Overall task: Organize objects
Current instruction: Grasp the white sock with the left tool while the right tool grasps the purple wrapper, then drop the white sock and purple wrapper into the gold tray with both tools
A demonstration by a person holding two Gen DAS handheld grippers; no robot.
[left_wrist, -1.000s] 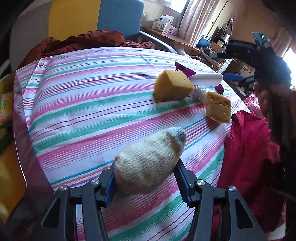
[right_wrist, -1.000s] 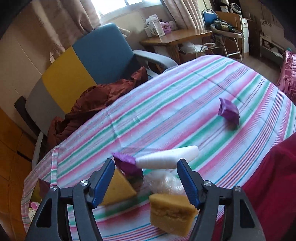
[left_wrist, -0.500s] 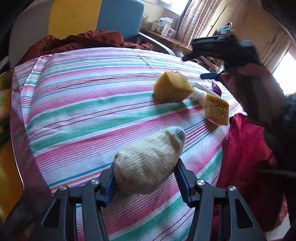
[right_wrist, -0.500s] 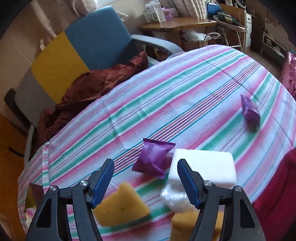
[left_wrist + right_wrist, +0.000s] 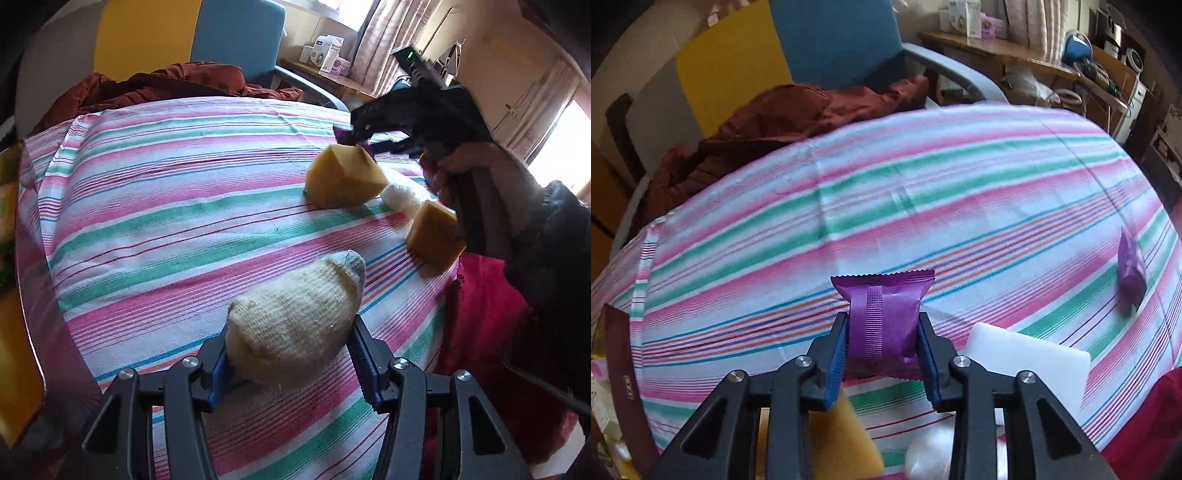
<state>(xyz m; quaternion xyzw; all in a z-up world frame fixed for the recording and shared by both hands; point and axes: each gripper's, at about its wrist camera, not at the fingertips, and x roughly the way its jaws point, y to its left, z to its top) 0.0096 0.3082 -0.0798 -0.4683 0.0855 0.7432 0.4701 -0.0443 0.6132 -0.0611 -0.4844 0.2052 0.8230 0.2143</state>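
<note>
While the left gripper (image 5: 291, 354) holds its grip on the sock (image 5: 295, 325) just above the cloth (image 5: 166, 206), same as 1 s ago, the real change is on the right: right gripper (image 5: 882, 350) now has jaws clamped on the purple packet (image 5: 882, 314). At 0.5 s ago those jaws were wide apart w/ the packet lying flat on the cloth ahead of them; now it sits pinched between the blue pads (image 5: 837, 354), seam side up. Can't tell if it's lifted off the cloth yet, prob just barely.

Positions rel. to the big sponge (image 5: 343, 177): packet + right gripper right behind it, white fluffy thing (image 5: 400, 195) touching its right side, small sponge (image 5: 436, 240) nearer the cloth edge on the right, sock well in front. White block (image 5: 1030, 362) just right of the held packet; 2nd purple packet (image 5: 1131, 273) well apart, far right.

Meaning for task: both grippers loaded, pick step looks done for the packet. Next is likely carrying it to join the other purple one, i.e. grouping like w/ like. Risk: slick wrapper could slip in the pinch.
</note>
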